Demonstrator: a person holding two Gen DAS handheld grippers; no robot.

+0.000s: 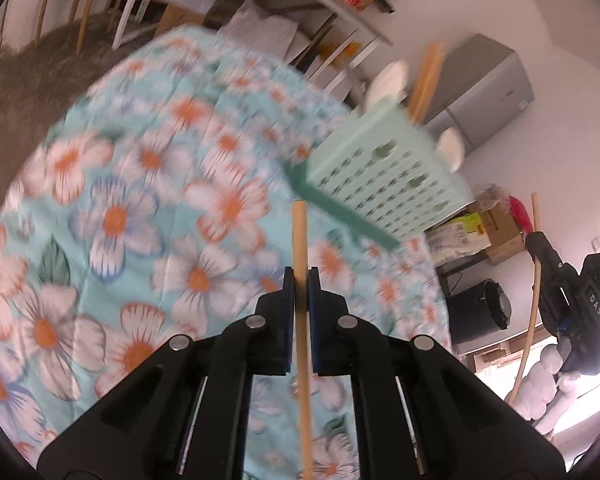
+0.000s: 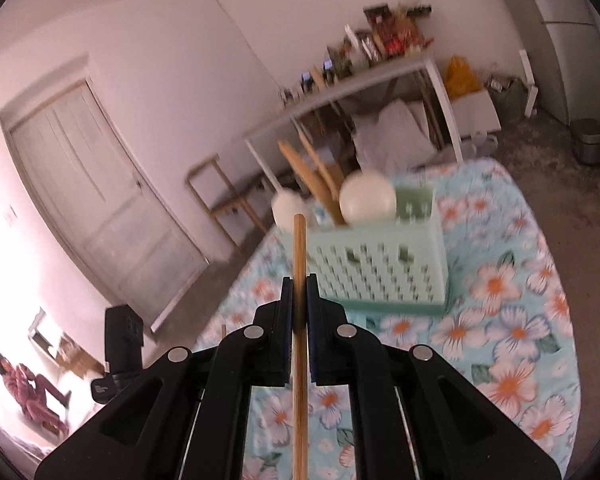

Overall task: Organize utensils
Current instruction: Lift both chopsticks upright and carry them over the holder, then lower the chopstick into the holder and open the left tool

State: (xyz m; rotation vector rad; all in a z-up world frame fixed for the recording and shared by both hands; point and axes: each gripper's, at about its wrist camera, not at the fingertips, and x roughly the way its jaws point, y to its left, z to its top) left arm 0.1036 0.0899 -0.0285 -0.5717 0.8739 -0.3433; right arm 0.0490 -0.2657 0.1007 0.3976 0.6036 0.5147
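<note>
In the left wrist view my left gripper [image 1: 300,280] is shut on a thin wooden chopstick [image 1: 299,236] that runs straight up between the pads, above the floral tablecloth [image 1: 140,184]. A mint perforated utensil basket [image 1: 384,176] stands ahead to the right, with white spoons [image 1: 388,80] and wooden utensils [image 1: 428,76] in it. At the right edge, my right gripper [image 1: 535,242] grips a second chopstick [image 1: 534,292]. In the right wrist view my right gripper [image 2: 299,284] is shut on that chopstick [image 2: 299,240], raised just in front of the basket [image 2: 380,268], which holds a white spoon [image 2: 367,196].
The table [image 2: 520,280] drops off to the floor on all sides. A white shelf table [image 2: 352,92] with clutter, a door [image 2: 92,200], a grey fridge [image 1: 488,88] and a dark bin [image 1: 480,308] stand around. A person [image 2: 28,392] sits low at far left.
</note>
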